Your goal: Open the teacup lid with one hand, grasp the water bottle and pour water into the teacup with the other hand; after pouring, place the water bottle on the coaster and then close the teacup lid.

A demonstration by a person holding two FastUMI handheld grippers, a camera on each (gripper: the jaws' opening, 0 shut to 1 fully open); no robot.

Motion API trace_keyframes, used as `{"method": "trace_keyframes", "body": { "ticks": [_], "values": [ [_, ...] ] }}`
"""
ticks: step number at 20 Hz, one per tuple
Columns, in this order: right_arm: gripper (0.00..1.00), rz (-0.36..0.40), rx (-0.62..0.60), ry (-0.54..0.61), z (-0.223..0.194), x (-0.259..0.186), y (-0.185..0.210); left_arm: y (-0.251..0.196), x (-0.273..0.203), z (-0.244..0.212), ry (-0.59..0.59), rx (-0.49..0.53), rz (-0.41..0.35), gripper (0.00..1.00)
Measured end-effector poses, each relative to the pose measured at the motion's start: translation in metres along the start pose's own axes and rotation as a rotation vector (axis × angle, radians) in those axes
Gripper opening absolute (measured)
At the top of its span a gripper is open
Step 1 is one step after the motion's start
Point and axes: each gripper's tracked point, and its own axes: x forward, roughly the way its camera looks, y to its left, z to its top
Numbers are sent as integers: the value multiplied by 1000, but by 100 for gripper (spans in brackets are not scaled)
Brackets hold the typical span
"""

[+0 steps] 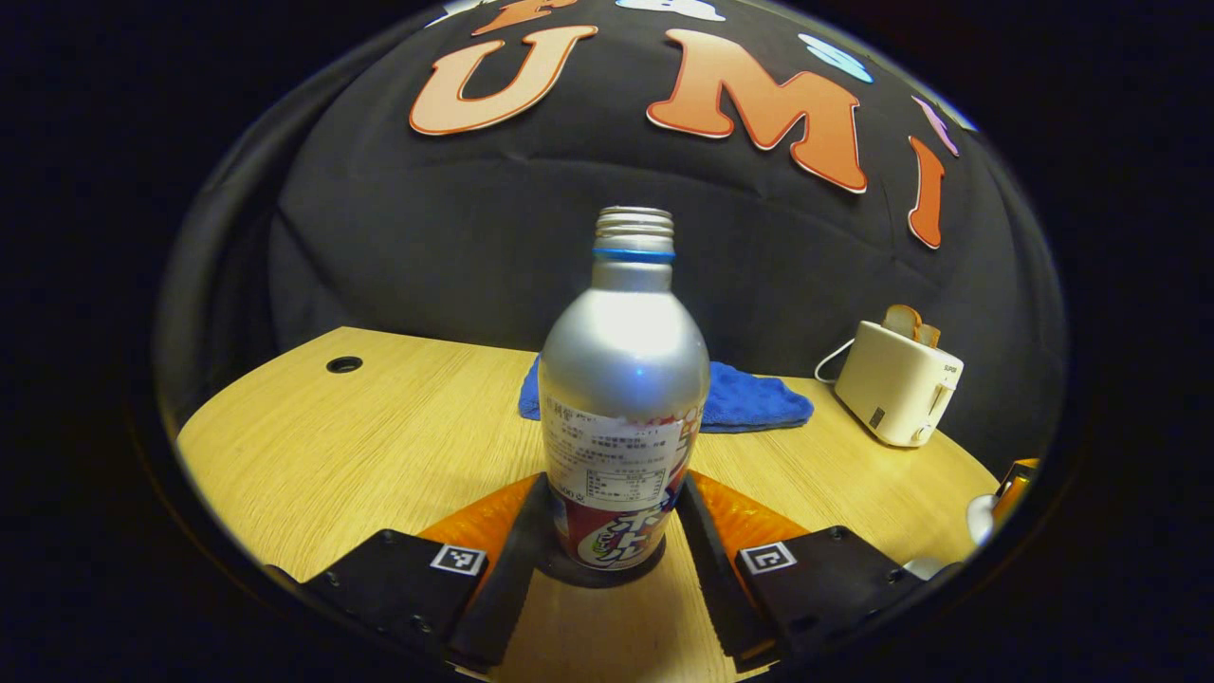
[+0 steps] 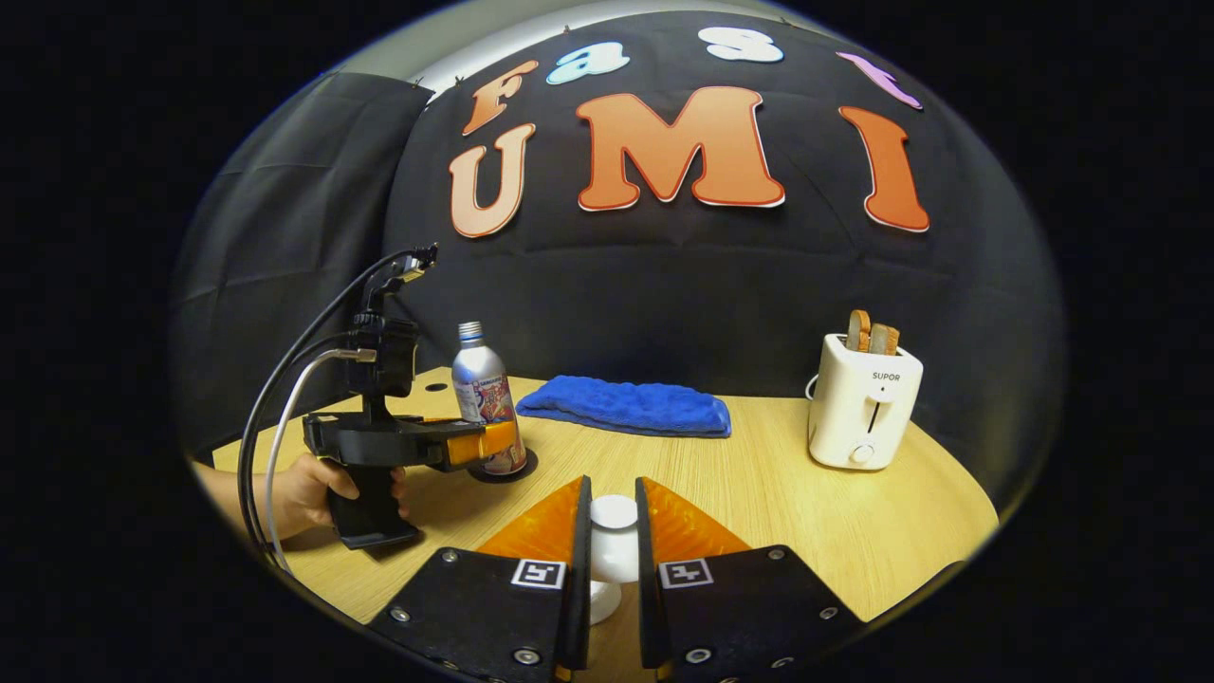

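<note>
Left gripper [image 1: 607, 531] first: its fingers straddle the water bottle [image 1: 621, 408], one on each side of the lower label, and there's a sliver of gap on both flanks, so they're spread and not pressing. The bottle stands upright, cap off, on the dark round coaster [image 1: 597, 572], right between the fingers. From the right gripper view you see the same thing side-on: the left gripper [image 2: 493, 442], held by a hand [image 2: 308, 493] low at the counter's [image 2: 759, 493] edge, reaches in level with the bottle [image 2: 486, 398] on its coaster [image 2: 503, 470].

Over to the right gripper [image 2: 613, 541]: its fingers are closed on the white knob of the teacup lid [image 2: 614, 536], both inner faces pressing it. The cup below is mostly hidden by the fingers.

Behind, a blue towel [image 2: 631, 406] lies flat, and a white toaster [image 2: 861, 415] with bread stands well off to the right.
</note>
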Motion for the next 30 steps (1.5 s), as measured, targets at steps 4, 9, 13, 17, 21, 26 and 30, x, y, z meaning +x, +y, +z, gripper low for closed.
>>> {"method": "trace_keyframes", "body": {
  "ticks": [4,9,13,17,21,26,30],
  "values": [
    [22,15,-10,5,-3,2,8,-1,1,-17,62,60,4,89],
    [22,23,-13,20,-11,4,16,-6,-9,-11,34,112,-12,98],
    [22,29,-14,36,-19,3,22,-9,-27,1,-10,160,-25,98],
    [22,38,-2,39,-28,5,28,-4,-47,17,-75,183,0,95],
    [22,41,2,52,-40,10,31,5,-70,28,-132,185,39,98],
    [22,50,-24,49,-47,12,35,16,-94,38,-184,165,84,98],
    [29,43,-47,37,-44,7,33,22,-109,49,-223,158,109,98]
  ]
}}
